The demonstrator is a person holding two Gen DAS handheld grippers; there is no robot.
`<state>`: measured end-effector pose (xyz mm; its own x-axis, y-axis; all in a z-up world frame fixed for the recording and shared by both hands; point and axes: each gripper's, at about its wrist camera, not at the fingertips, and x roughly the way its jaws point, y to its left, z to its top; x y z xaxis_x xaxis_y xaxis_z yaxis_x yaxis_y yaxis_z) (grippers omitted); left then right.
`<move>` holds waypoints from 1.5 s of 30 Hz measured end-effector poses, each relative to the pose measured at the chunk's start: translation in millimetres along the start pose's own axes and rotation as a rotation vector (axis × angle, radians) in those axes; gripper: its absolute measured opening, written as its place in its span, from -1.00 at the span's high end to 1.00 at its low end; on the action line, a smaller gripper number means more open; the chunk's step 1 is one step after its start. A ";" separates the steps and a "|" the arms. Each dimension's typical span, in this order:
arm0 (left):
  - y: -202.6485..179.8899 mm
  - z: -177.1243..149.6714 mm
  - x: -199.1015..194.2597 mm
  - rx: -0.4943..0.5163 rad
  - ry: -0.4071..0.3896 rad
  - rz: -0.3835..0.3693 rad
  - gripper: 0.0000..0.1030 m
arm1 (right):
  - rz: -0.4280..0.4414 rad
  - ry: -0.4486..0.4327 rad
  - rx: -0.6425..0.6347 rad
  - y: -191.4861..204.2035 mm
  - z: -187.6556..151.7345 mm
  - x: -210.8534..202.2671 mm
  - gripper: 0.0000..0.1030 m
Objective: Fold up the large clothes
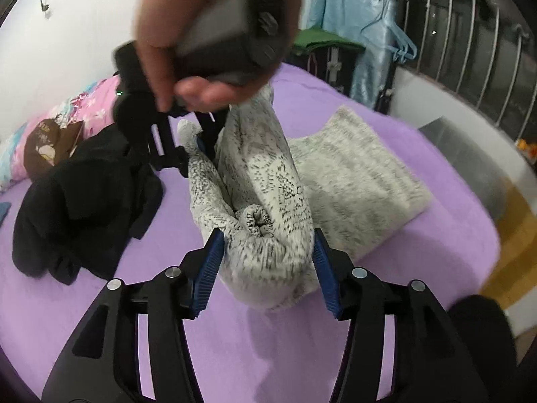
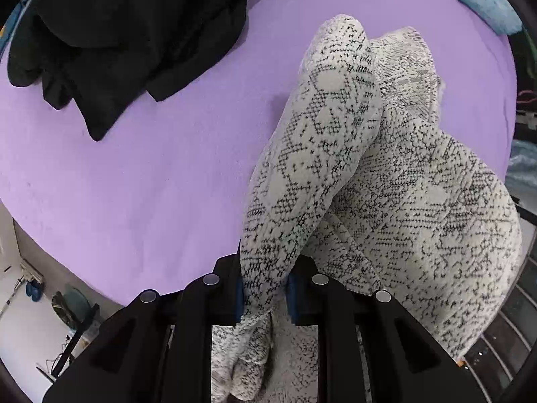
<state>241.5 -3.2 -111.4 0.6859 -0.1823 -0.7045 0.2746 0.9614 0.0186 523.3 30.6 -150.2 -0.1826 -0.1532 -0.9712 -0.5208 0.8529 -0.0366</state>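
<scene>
A white knit sweater with black speckles (image 1: 352, 181) lies partly folded on the purple bed (image 1: 167, 336). My left gripper (image 1: 266, 265) is open, its blue pads either side of a rolled sleeve cuff (image 1: 258, 221) without pinching it. My right gripper (image 1: 198, 147) shows in the left wrist view, held in a hand above the bed, lifting the sleeve. In the right wrist view the right gripper (image 2: 265, 297) is shut on the sleeve (image 2: 312, 134), which hangs down toward the sweater body (image 2: 436, 201).
A crumpled black garment (image 1: 84, 201) lies on the bed to the left; it also shows in the right wrist view (image 2: 117, 33). A pink floral pillow (image 1: 50, 134) lies at the far left. A railing (image 1: 470, 50) and blue hanging cloth (image 1: 352, 16) stand beyond the bed.
</scene>
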 end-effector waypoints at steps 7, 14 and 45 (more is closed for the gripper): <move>34.7 1.3 -34.9 -0.108 -0.099 -0.264 -0.09 | 0.070 -0.068 0.013 -14.5 -21.7 -21.7 0.65; 128.5 -23.9 20.4 -0.532 -0.092 -0.332 -0.17 | 0.159 -0.146 0.040 -45.1 -48.8 -41.3 0.66; 37.7 15.5 127.0 -0.426 0.014 -0.324 -0.20 | 0.505 -0.355 0.254 -243.7 -148.3 -25.0 0.66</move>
<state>349.4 6.7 -189.2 0.6014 -0.4837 -0.6359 0.1711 0.8554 -0.4889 531.1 -247.5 -82.1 -0.0438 0.4325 -0.9005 -0.2227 0.8745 0.4309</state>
